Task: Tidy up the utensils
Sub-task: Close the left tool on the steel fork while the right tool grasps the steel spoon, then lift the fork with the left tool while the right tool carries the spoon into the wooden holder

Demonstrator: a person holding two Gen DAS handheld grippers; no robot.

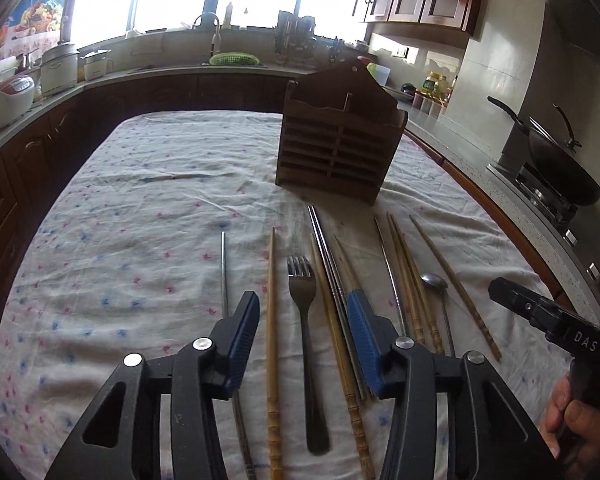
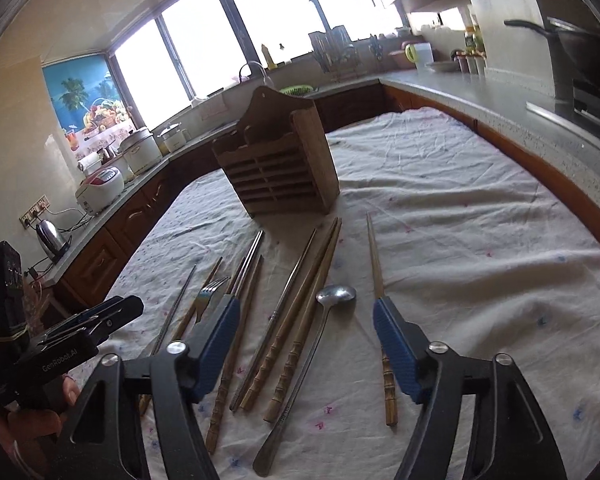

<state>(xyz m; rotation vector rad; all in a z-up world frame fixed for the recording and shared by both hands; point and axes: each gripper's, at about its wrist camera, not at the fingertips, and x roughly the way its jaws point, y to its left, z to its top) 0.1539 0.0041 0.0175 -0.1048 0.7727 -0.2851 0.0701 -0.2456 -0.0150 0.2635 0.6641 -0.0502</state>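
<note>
A wooden utensil holder (image 1: 340, 136) stands upright on the cloth-covered table (image 1: 120, 220); it also shows in the right wrist view (image 2: 276, 168). In front of it lie several wooden and metal chopsticks, a fork (image 1: 304, 320) and a spoon (image 2: 324, 320). My left gripper (image 1: 303, 304) is open and empty, hovering over the fork and a wooden chopstick (image 1: 273, 340). My right gripper (image 2: 305, 310) is open and empty, above the spoon and a pair of wooden chopsticks (image 2: 300, 320). A single wooden chopstick (image 2: 380, 312) lies under its right finger.
Kitchen counters (image 2: 500, 96) ring the table, with a wok (image 1: 556, 160) on a stove at right, rice cookers (image 1: 8, 96) and a kettle (image 2: 52, 240) at left. The right gripper's body (image 1: 548, 320) shows at the left view's right edge.
</note>
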